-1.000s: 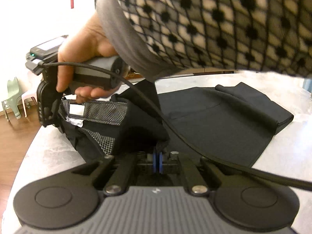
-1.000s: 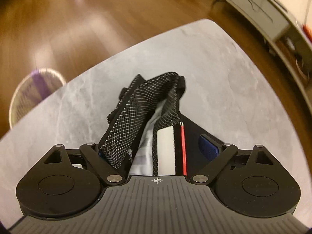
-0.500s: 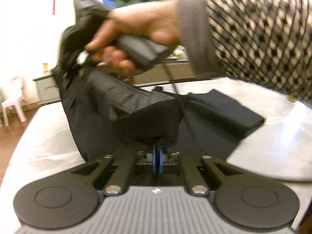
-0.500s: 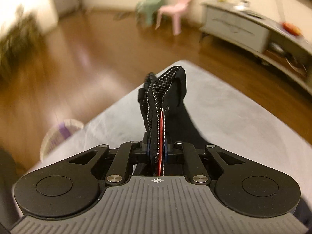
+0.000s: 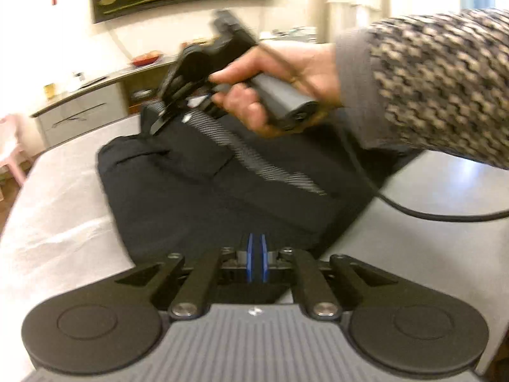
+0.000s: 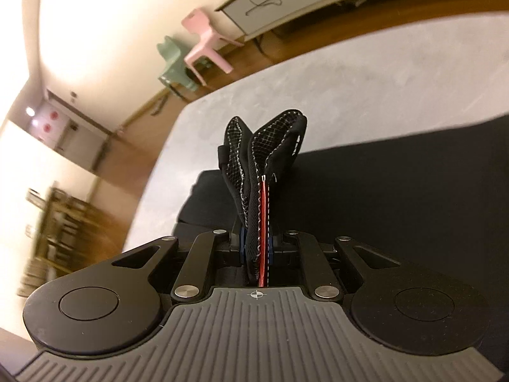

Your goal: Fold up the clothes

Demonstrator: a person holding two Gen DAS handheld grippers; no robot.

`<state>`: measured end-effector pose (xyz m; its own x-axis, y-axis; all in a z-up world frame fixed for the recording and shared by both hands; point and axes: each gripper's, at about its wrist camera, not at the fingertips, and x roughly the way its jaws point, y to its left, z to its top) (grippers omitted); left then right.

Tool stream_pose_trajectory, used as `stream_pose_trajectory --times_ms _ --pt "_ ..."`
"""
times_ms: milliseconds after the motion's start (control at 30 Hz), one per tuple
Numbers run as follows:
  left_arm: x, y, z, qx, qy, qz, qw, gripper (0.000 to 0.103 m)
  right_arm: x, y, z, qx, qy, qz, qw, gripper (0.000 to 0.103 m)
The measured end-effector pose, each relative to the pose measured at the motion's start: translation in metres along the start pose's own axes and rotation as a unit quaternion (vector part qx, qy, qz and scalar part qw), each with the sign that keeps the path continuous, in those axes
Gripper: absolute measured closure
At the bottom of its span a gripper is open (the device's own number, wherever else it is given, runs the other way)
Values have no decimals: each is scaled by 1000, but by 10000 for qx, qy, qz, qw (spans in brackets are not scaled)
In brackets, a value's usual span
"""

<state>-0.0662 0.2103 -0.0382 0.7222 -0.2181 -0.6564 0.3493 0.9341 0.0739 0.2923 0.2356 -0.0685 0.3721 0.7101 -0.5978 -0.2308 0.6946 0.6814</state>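
Black fabric, a dark garment with mesh lining [image 5: 203, 197], now lies doubled on your grey marble-look table [image 5: 63, 222]; a second ago its waistband sat low at the table edge. Your right gripper [image 6: 256, 248] has closed on that mesh waistband [image 6: 270, 159] and carried it across. Your left gripper [image 5: 256, 262] stays nearly closed at the near hem; whether it pinches cloth, you cannot tell

each camera sits close behind its own gripper, angled down over the worktop [image 5: 60, 210]; both views share the dark garment [image 5: 197, 203].
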Motion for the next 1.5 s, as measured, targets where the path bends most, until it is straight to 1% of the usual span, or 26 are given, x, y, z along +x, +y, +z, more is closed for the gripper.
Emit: stream_pose_trajectory --times_ms 67,100,233,300,333,367,433,500,567,633,733,767,800,833,867,900,967,1000,1067,1133,1200,1267,1367,1400,1433,1500 --pt "-1 13 -2 -200 66 113 9997 97 3 -7 1 217 -105 389 9990 98" --pt "-1 14 -3 -214 91 128 9996 97 5 -9 1 270 -138 445 9985 98" --pt "-4 12 -8 -19 151 139 9998 97 14 -14 -5 -58 29 -167 9998 95" --pt "-5 18 -8 -56 101 100 9999 94 3 -13 -7 -110 -35 -202 9997 75" --pt "-8 21 -8 -92 64 80 9999 92 -3 -12 -8 -136 -80 -211 9997 61" --pt "-10 23 -8 -129 28 59 9999 90 -12 -11 -10 -158 -105 -184 9996 50" --pt "-9 34 -4 -283 -48 61 9996 88 -35 -9 -21 -238 -112 -132 9996 41" --pt "-11 48 -2 -573 -122 82 9982 88 -61 -6 -41 -420 -89 -256 9988 41" --pt "-13 63 0 -996 -180 187 9947 88 -90 -2 -73 -670 -25 -336 9972 41" --pt "-12 80 2 -1485 -174 292 9883 87 -116 4 -110 -914 69 -367 9951 40" --pt "-5 100 1 -2183 30 330 9753 86 -128 15 -161 -1230 194 -409 9914 43" --pt "-3 104 1 -2367 85 312 9710 86 -127 18 -172 -1335 198 -464 9898 55" --pt "-1 108 1 -2548 139 291 9665 86 -124 22 -180 -1431 204 -519 9881 63" --pt "1 112 0 -2726 155 287 9616 86 -120 26 -185 -1472 184 -543 9874 76" --pt "2 115 0 -2862 139 272 9577 86 -115 30 -187 -1446 179 -479 9882 85" --pt "1 118 -1 -2986 112 284 9539 86 -110 36 -189 -1413 224 -348 9891 91" --pt "0 124 -4 -3175 69 336 9476 86 -104 45 -194 -1338 326 -51 9905 94" --pt "0 125 -5 -3218 75 369 9460 86 -99 50 -197 -1354 384 -20 9901 95" --pt "4 127 -8 -3288 172 442 9432 85 -94 55 -200 -1517 371 -234 9875 96" --pt "7 125 -9 -3278 248 440 9434 84 -95 53 -201 -1449 360 -231 9885 99" --pt "9 121 -7 -3218 271 454 9453 82 -94 51 -200 -1332 369 -160 9903 99" --pt "15 119 -4 -3196 272 481 9459 77 -88 58 -201 -1417 442 -100 9889 97" --pt "18 115 -4 -3099 359 568 9484 77 -77 71 -197 -1525 590 -78 9865 97" --pt "18 113 -5 -3043 402 606 9498 77 -78 74 -197 -1586 631 -131 9852 95" --pt "18 111 -6 -2985 457 612 9514 77 -83 77 -194 -1730 607 -252 9827 86" --pt "14 107 -6 -2828 491 637 9558 77 -97 89 -182 -2123 447 -579 9745 83"
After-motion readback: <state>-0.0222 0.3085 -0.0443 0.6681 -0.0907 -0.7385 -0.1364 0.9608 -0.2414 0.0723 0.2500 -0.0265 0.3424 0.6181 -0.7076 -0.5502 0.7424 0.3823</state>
